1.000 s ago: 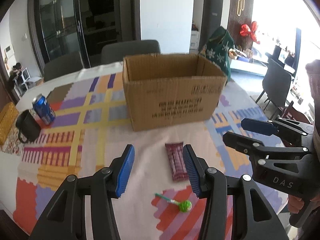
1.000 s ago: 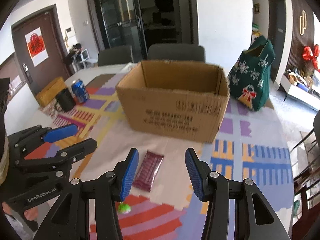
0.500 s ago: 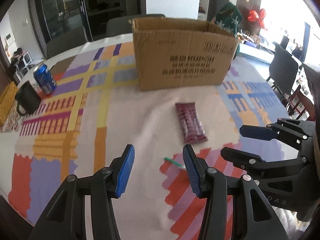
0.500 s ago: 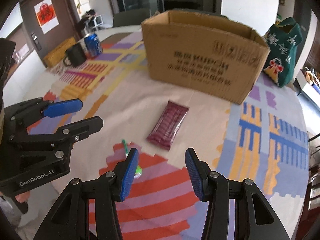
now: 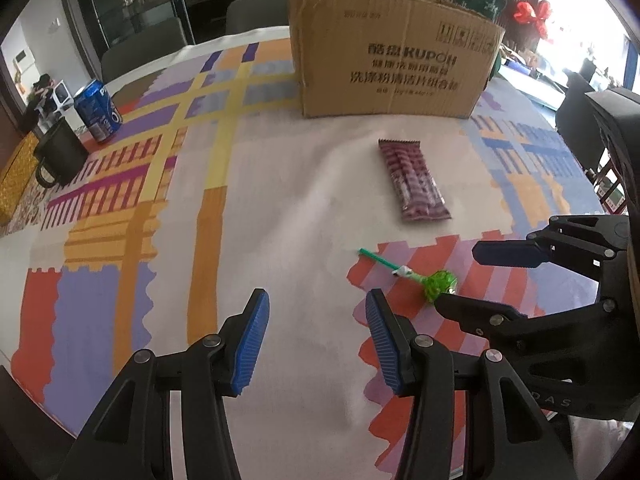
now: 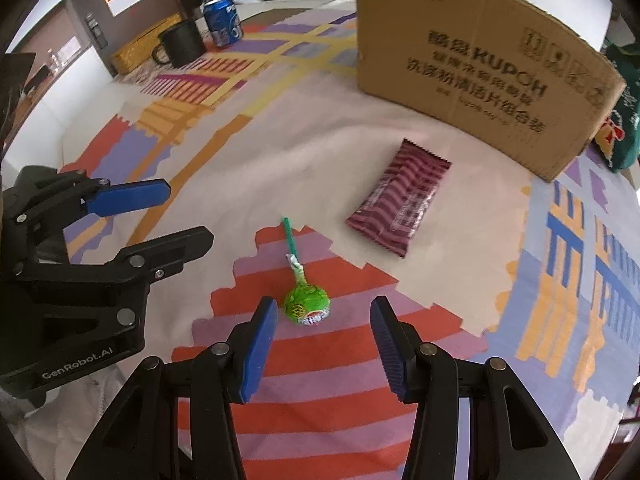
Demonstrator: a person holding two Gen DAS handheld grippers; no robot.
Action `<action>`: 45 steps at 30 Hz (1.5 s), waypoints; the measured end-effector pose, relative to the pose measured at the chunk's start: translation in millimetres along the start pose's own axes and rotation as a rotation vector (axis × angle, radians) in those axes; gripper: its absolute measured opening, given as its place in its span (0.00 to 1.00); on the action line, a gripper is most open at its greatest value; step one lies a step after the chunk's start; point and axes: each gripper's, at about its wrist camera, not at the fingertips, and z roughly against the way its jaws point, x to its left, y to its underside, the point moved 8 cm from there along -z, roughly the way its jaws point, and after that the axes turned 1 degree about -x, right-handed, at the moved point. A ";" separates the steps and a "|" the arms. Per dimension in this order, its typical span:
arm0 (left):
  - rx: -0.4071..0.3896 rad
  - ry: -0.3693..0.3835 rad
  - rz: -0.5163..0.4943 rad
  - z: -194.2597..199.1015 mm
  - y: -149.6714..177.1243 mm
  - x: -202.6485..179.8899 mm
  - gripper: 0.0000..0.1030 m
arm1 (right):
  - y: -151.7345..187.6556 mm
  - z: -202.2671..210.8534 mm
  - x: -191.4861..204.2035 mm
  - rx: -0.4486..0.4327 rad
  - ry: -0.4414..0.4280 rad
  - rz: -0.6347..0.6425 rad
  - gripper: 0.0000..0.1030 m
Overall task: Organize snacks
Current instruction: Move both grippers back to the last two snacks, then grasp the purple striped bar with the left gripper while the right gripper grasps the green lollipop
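Note:
A green lollipop (image 6: 307, 307) with a green stick lies on the patterned tablecloth, just beyond the tips of my right gripper (image 6: 323, 312), which is open with nothing between its fingers. A maroon striped snack packet (image 6: 400, 209) lies flat farther off, in front of the cardboard box (image 6: 480, 68). My left gripper (image 5: 317, 307) hovers open over bare cloth, left of the lollipop (image 5: 439, 285). The packet (image 5: 414, 179) and box (image 5: 394, 54) show ahead of it. Each gripper appears at the side of the other's view: the right gripper (image 5: 472, 276) and the left gripper (image 6: 188, 216).
A blue soda can (image 5: 98, 111), a black mug (image 5: 60, 156) and a yellow box (image 5: 12, 178) stand at the table's far left. A green gift bag (image 6: 622, 120) sits beyond the cardboard box. Grey chairs stand behind the table.
Both grippers have sunk toward the table and tilted downward. The lollipop now lies just ahead of the right gripper's fingers. Their openings look unchanged.

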 end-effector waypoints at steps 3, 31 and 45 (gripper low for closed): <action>0.010 0.002 0.006 -3.5 2.3 0.9 0.48 | 0.0 -7.0 2.8 0.015 -0.009 0.010 0.48; -0.013 0.012 0.004 -3.6 -12.8 -7.2 0.48 | -2.1 -9.2 -4.4 -0.030 -0.032 -0.065 0.27; -0.071 0.041 -0.031 -11.8 -57.8 -37.9 0.48 | -13.9 17.0 -58.2 -0.149 0.040 -0.244 0.27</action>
